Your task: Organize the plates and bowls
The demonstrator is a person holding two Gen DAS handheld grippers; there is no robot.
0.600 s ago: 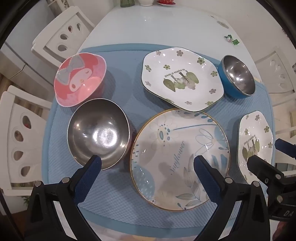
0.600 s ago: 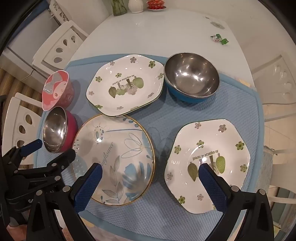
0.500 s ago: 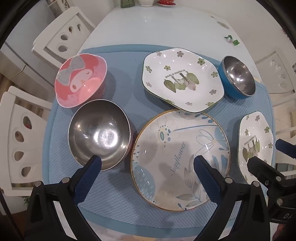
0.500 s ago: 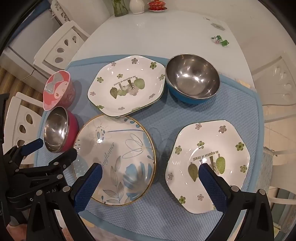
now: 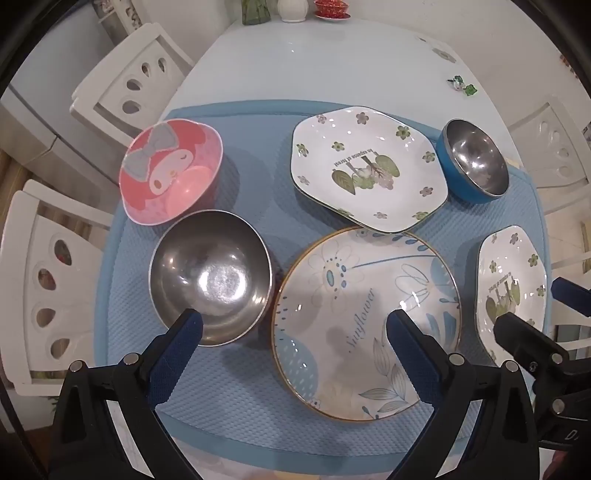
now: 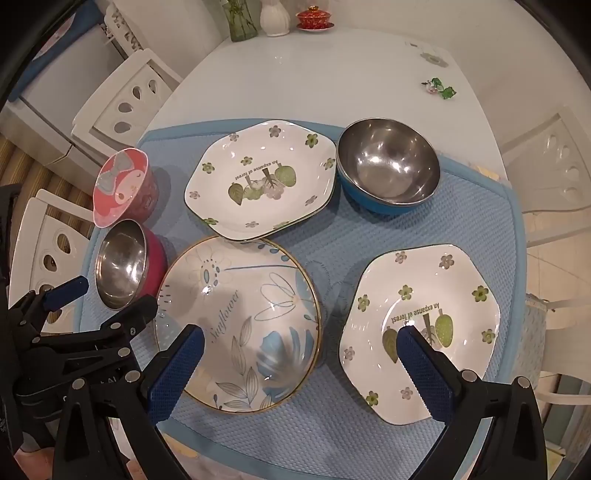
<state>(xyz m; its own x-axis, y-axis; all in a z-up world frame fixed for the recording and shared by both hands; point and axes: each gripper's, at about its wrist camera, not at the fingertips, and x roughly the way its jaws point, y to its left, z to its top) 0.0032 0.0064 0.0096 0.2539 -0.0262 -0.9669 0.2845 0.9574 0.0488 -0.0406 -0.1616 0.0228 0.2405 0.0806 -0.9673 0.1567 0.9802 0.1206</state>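
Observation:
On the blue mat, my left gripper hangs open above the gap between a steel bowl with a red outside and the round sunflower plate. A pink cartoon bowl stands behind the steel one. My right gripper is open too, over the sunflower plate and a hexagonal forest plate. A second forest plate and a blue steel bowl lie farther back. Nothing is held. Each gripper shows at the edge of the other's view.
The mat lies on a white oval table. At its far end stand a green vase, a white vase and a red lidded cup; a small green trinket lies right. White chairs flank both sides.
Both views have drifted slightly, so the dishes sit a little lower in the frames and more of the table's far end shows. No dish has moved, and both grippers stay open.

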